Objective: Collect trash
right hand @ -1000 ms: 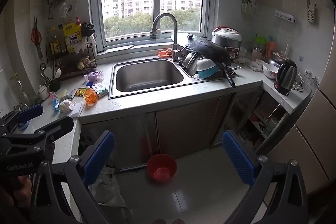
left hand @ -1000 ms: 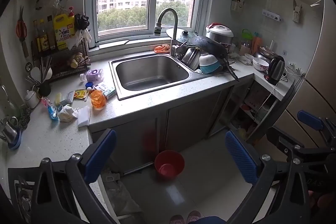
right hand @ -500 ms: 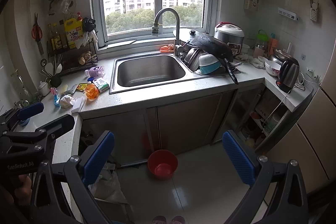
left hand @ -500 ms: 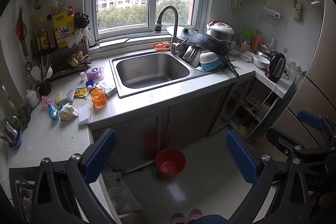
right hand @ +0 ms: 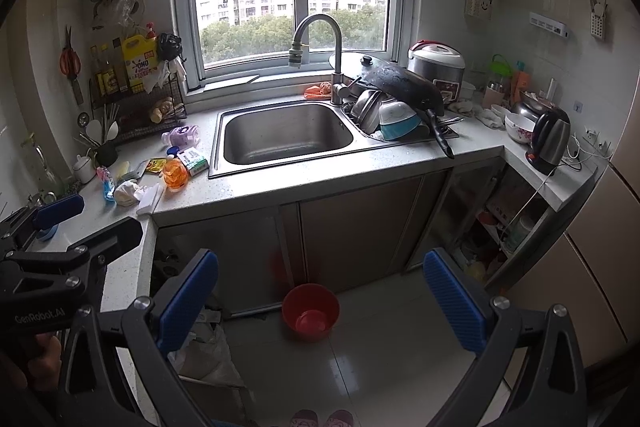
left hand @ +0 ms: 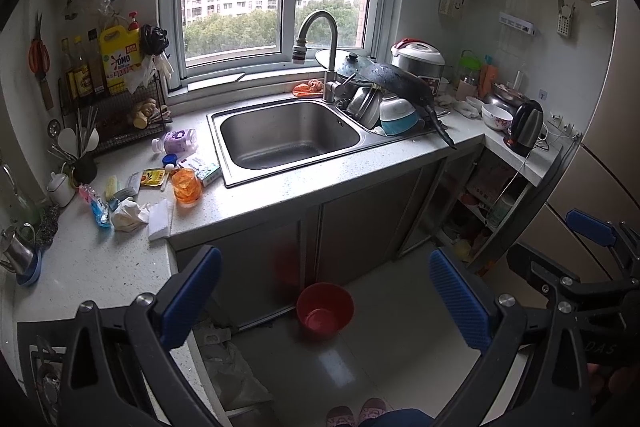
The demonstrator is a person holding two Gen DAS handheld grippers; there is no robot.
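Note:
Trash lies on the counter left of the sink: a crumpled white tissue (left hand: pixel 127 214), an orange plastic cup (left hand: pixel 186 185), a blue wrapper (left hand: pixel 96 206), a yellow sachet (left hand: pixel 153 177), a small green-white carton (left hand: pixel 204 167) and a purple bottle on its side (left hand: pixel 176 141). The same heap shows in the right wrist view, with the tissue (right hand: pixel 129 191) and the cup (right hand: pixel 175 173). A red bin (left hand: pixel 325 311) stands on the floor below the cabinets. My left gripper (left hand: pixel 324 299) and right gripper (right hand: pixel 320 297) are both open and empty, held in the air well back from the counter.
A steel sink (left hand: pixel 288 135) with a tall faucet sits mid-counter. Stacked pots, a wok and bowls (left hand: pixel 396 103) fill the drain rack to its right. A kettle (left hand: pixel 527 127) stands on the right counter. A wire rack with bottles (left hand: pixel 108 95) lines the left wall.
Both views have shifted slightly, with the counter and sink a little higher or nearer in frame. Both grippers stay open and empty.

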